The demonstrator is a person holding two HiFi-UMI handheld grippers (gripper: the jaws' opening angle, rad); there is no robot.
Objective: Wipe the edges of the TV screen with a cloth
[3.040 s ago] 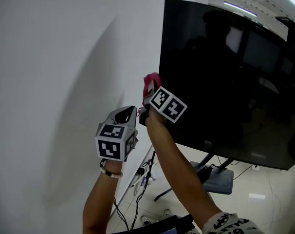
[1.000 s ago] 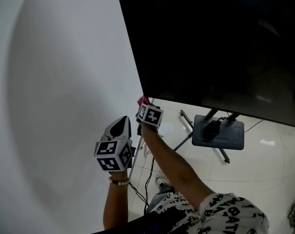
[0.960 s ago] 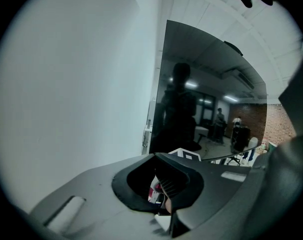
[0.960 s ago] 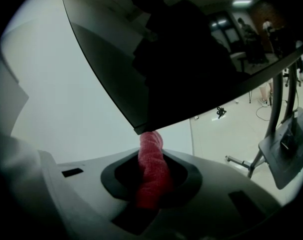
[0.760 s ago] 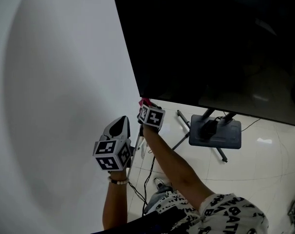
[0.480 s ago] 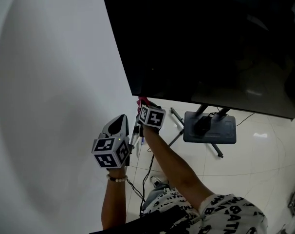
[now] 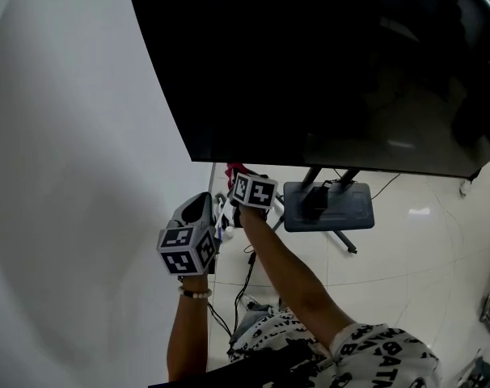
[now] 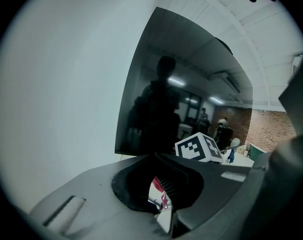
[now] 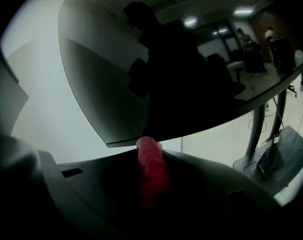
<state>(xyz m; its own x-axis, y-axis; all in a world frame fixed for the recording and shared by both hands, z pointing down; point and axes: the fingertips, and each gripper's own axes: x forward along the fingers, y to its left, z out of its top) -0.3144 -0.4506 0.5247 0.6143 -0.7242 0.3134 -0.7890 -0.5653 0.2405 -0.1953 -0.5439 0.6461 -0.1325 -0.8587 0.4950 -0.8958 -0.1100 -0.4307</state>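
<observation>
- One TV (image 7: 310, 63), dark and reflective, fills the top of the head view; its lower left corner hangs just above the two grippers.
- One red cloth (image 9: 151, 166) is pinched in the right gripper (image 7: 238, 181), whose jaws are closed tight on it. The free tip of the cloth pokes up to the TV's bottom edge beside that corner; I cannot tell whether it touches.
- The left gripper (image 7: 200, 210) is lower and to the left, near the white wall (image 7: 75, 136). Its jaws are drawn nearly together, with only a thin slit between them, and grip nothing; the cloth shows through the slit.
- One stand (image 7: 326, 206) is on the pale floor (image 7: 415, 249) under the TV: a flat grey base with two uprights rising to the TV.
- Cables (image 7: 247, 269) trail down below the grippers.
</observation>
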